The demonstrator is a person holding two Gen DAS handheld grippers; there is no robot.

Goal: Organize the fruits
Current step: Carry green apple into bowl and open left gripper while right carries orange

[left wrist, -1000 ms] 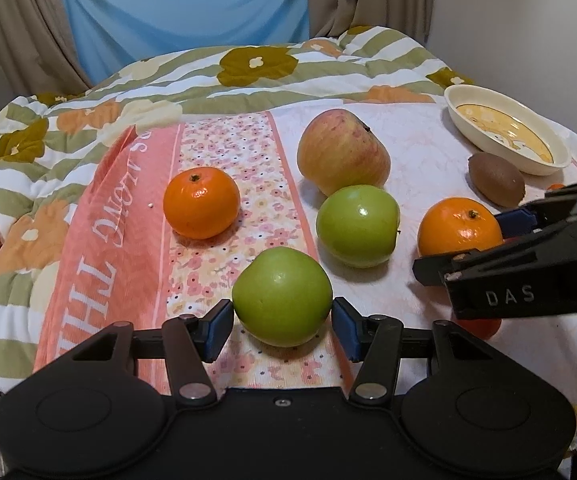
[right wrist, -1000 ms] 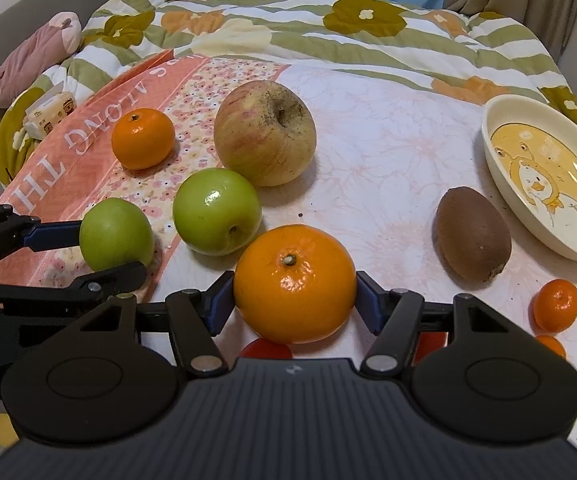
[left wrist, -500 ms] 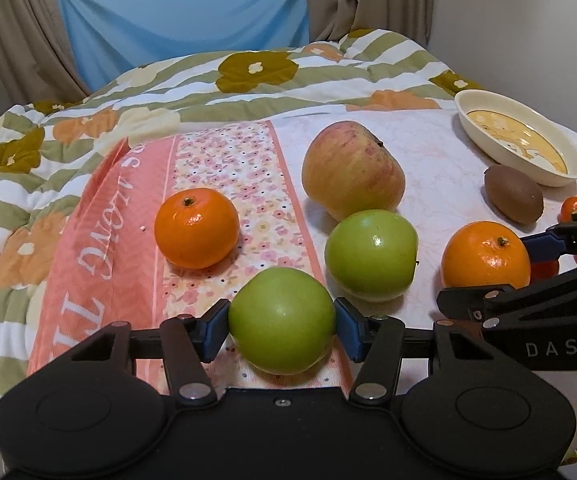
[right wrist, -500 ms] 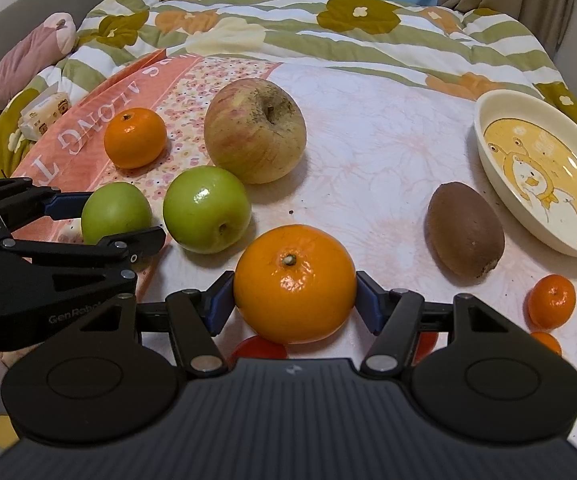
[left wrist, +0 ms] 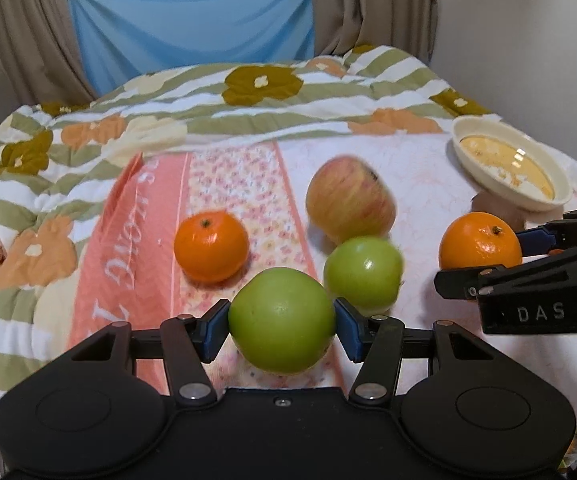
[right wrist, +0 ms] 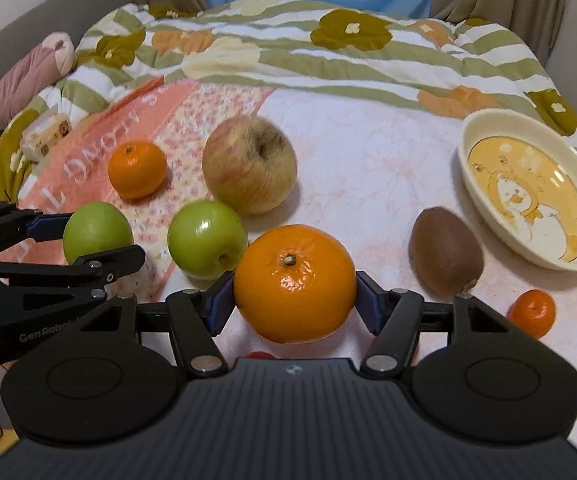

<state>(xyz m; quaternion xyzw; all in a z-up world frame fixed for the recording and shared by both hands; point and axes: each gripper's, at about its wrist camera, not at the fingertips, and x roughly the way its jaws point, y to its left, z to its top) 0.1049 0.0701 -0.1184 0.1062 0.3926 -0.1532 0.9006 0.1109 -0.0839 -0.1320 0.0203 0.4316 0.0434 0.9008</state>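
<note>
My left gripper (left wrist: 282,322) is shut on a green apple (left wrist: 282,320), held just above the quilt; both also show at the left of the right wrist view, the apple (right wrist: 96,232) between the fingers. My right gripper (right wrist: 294,294) is shut on a large orange (right wrist: 294,282), which also shows at the right of the left wrist view (left wrist: 480,246). On the quilt lie a second green apple (right wrist: 206,238), a red-yellow apple (right wrist: 248,170), a smaller orange (right wrist: 137,170), a kiwi (right wrist: 444,256) and a small tangerine (right wrist: 532,312).
A cream bowl (right wrist: 472,140) with a duck picture stands at the right. A pink plush toy (right wrist: 28,78) and a snack packet (right wrist: 46,140) lie at the left edge. A red fruit (right wrist: 260,355) peeks from under the right gripper. Curtains hang behind.
Both grippers have lifted a little with their fruit and moved back toward me. The left gripper and its apple have shifted toward the second green apple.
</note>
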